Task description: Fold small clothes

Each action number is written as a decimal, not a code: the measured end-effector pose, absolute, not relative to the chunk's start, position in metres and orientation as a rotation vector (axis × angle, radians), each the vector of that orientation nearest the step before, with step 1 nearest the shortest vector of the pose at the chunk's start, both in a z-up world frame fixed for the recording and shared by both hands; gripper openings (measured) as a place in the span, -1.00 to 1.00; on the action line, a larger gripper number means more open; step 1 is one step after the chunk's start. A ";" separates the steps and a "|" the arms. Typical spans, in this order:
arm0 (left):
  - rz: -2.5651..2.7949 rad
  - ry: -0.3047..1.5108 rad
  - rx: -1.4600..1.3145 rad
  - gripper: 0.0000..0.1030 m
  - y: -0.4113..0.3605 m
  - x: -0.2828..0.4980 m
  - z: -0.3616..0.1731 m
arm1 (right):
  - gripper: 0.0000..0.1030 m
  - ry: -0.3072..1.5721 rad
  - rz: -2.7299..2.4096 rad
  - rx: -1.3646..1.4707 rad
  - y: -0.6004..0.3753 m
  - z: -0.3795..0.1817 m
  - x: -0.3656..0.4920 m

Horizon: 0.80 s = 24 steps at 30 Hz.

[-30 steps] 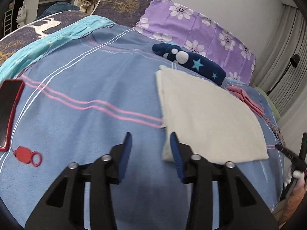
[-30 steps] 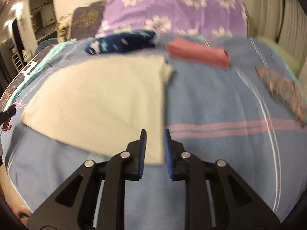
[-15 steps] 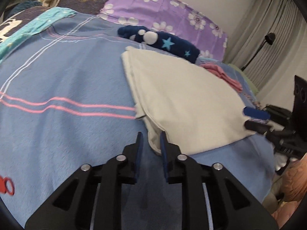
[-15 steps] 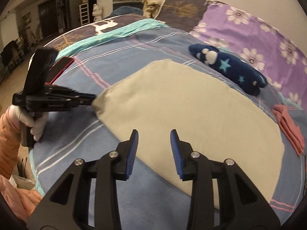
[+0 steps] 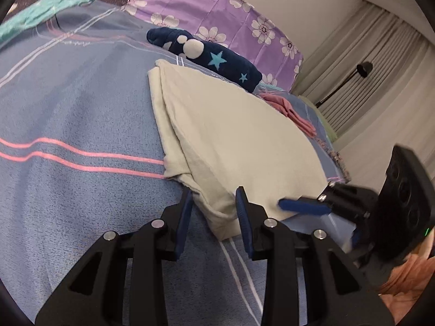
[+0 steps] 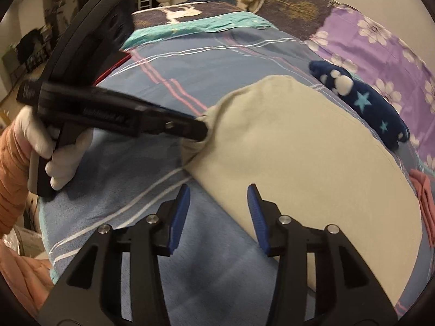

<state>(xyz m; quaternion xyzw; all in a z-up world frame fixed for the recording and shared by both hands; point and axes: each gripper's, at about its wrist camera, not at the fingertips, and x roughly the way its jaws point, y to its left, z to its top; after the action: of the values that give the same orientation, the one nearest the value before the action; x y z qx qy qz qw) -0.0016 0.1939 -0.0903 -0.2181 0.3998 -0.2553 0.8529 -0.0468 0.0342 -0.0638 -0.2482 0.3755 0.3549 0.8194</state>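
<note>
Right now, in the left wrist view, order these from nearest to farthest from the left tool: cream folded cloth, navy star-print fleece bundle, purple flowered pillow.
1. Cream folded cloth: its near corner sits between the open jaws of the left tool.
2. Navy star-print fleece bundle: beyond the cloth's far edge.
3. Purple flowered pillow: behind the bundle, against the wall.

blurred: right hand-held gripper (image 5: 304, 207) | hidden: red phone (image 6: 112, 68), mostly

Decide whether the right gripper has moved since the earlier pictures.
Yes. Seen from the left wrist, the right gripper came leftward along the cream cloth's near edge; its jaws have just been opening, the cloth's edge between them.
</note>
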 end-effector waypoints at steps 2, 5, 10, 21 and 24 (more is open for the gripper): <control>-0.542 0.823 -0.512 -0.83 0.199 0.002 -0.089 | -0.14 0.797 0.758 -0.530 0.044 -0.069 -0.045; -0.572 0.783 -0.597 -0.97 0.207 0.007 -0.084 | -0.14 0.769 0.714 -0.520 0.059 -0.073 -0.036; -0.576 0.760 -0.571 -0.97 0.209 0.004 -0.075 | -0.45 0.722 0.659 -0.463 0.074 -0.071 -0.016; -0.472 0.809 -0.745 -0.27 0.258 0.047 -0.094 | -0.92 0.675 0.726 -0.338 0.054 -0.041 -0.017; -0.556 0.876 -0.891 -0.19 0.251 0.082 -0.112 | -0.92 0.689 0.732 -0.313 0.054 -0.041 -0.014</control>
<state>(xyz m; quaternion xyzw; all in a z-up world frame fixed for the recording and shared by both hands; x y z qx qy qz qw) 0.0817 0.2512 -0.1124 -0.4116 0.4045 -0.2569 0.7752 -0.0142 0.0536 -0.0405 -0.1492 0.3287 0.3493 0.8647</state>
